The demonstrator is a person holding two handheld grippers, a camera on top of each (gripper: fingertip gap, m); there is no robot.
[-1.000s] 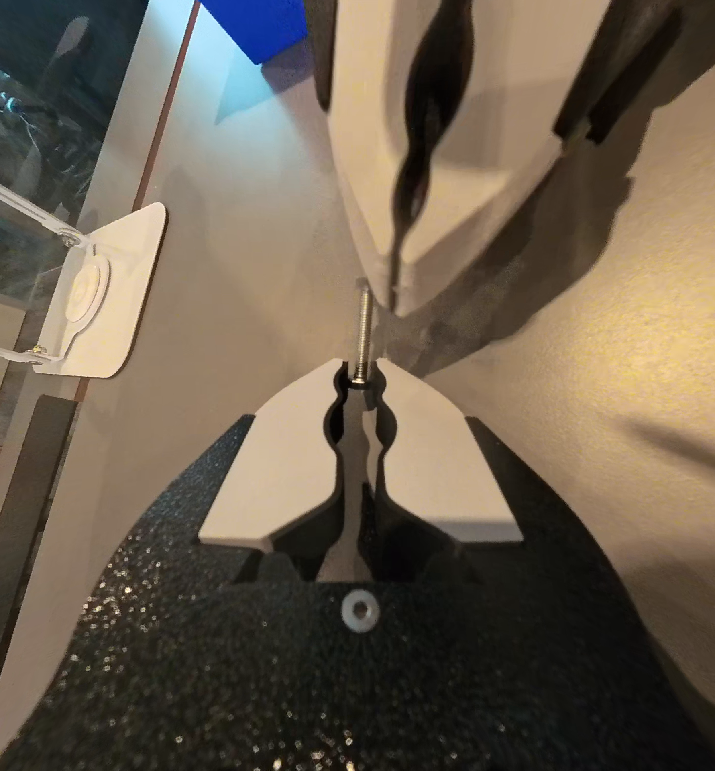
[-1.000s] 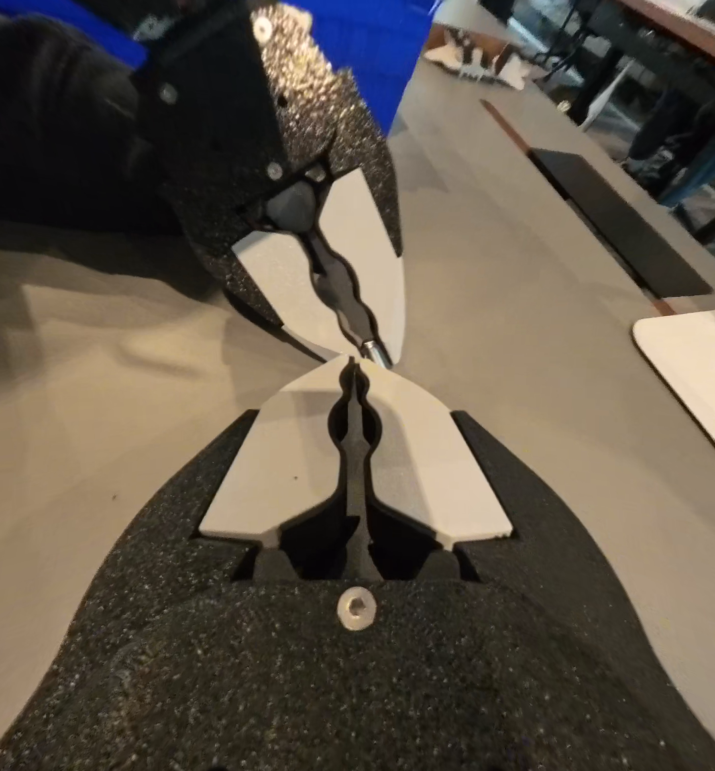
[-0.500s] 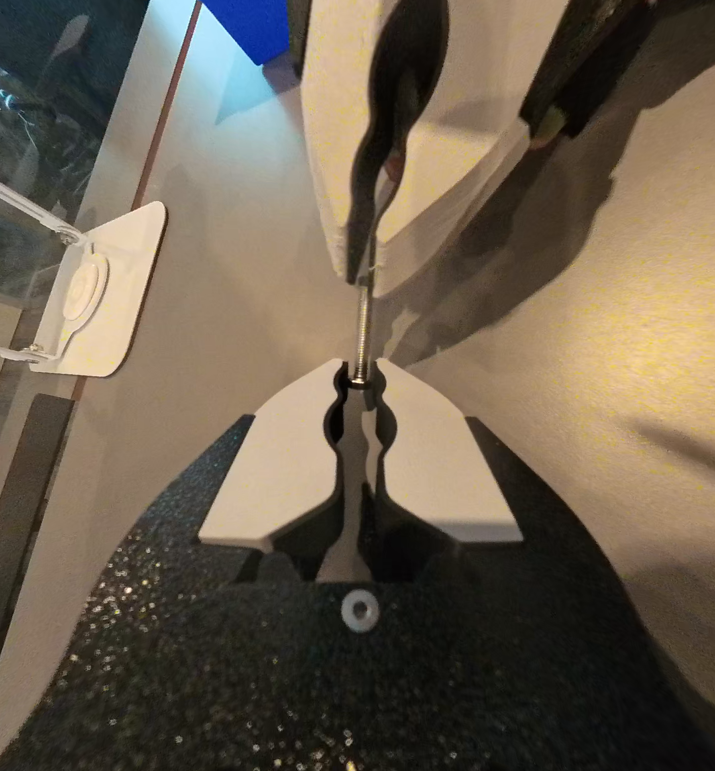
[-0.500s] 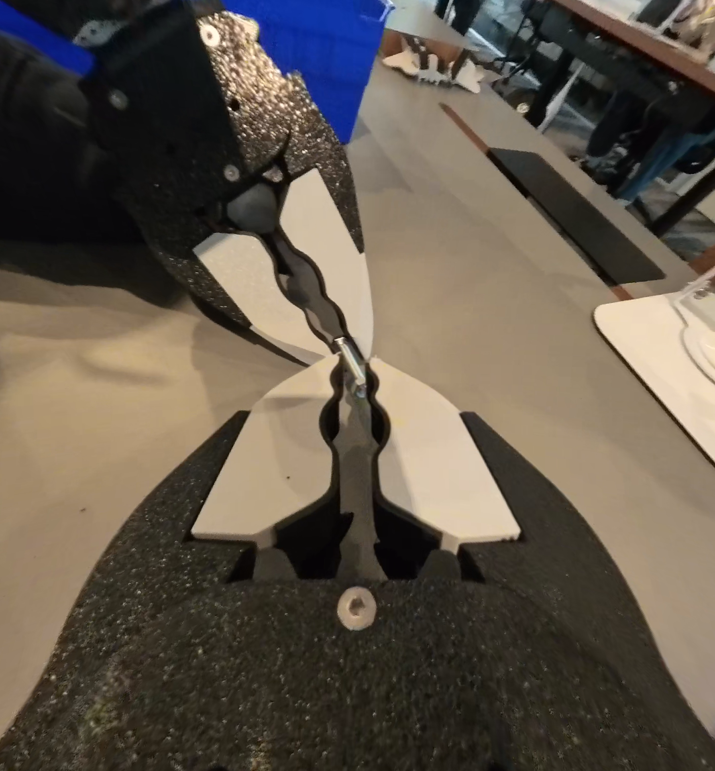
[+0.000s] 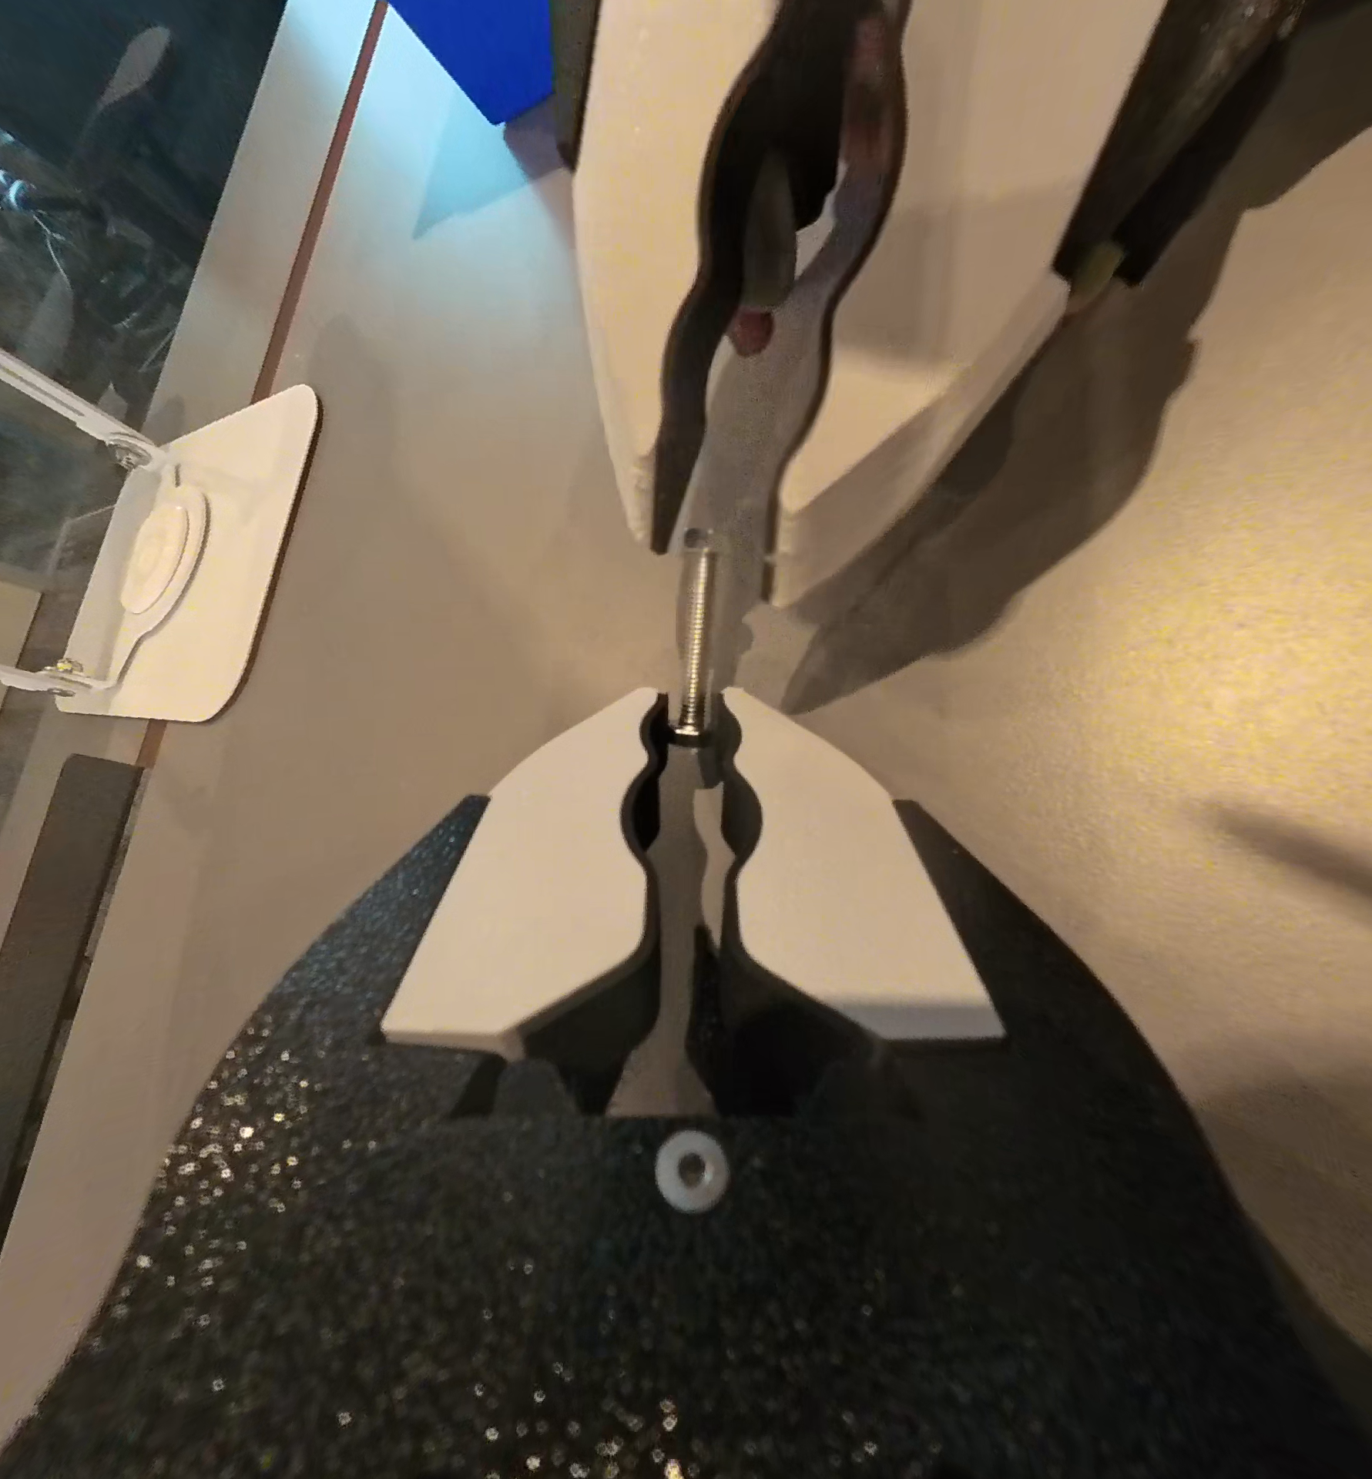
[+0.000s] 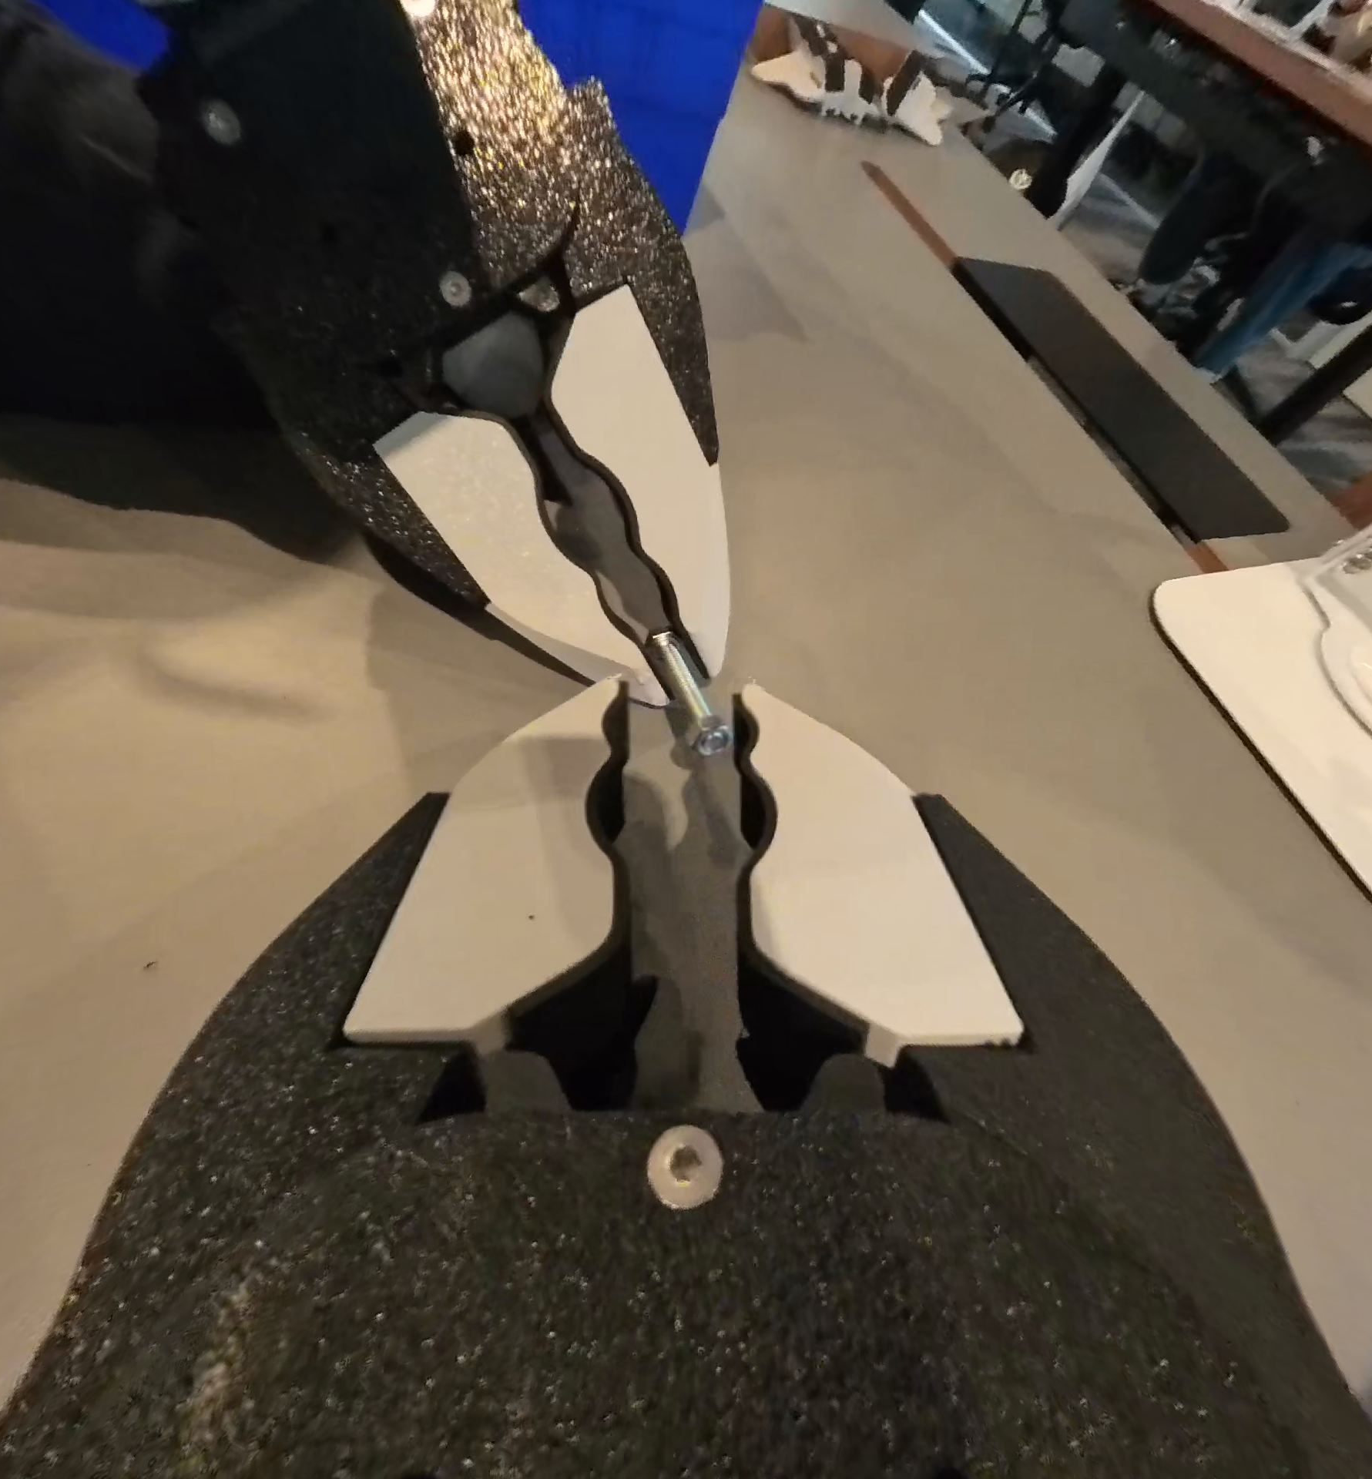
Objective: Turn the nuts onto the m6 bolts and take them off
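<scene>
My left gripper (image 5: 690, 698) is shut on the head end of a silver M6 bolt (image 5: 697, 632), whose threaded shaft points straight ahead. A silver nut (image 5: 694, 538) sits on the bolt's far end. My right gripper (image 6: 682, 690) faces the left one tip to tip, and its fingers stand apart around the nut (image 6: 710, 740). The nut lies close to the right finger; I cannot tell if they touch. In the right wrist view the left gripper (image 6: 670, 668) holds the bolt (image 6: 678, 680) slanting toward me. In the left wrist view the right gripper (image 5: 714, 560) hangs over the bolt's tip.
The grey table (image 6: 866, 480) lies under both grippers. A white pad with a clear stand (image 5: 186, 560) sits by the table edge and also shows in the right wrist view (image 6: 1267, 720). There is a blue bin (image 6: 626, 80) behind, a black strip (image 6: 1107, 384) along the edge, and a dark sleeve (image 6: 66, 240). Both grippers' tips are close together, under 4 cm apart.
My right gripper's fingers have parted; they were shut on the nut at the bolt's tip. The nut stays on the bolt. The left gripper keeps its hold.
</scene>
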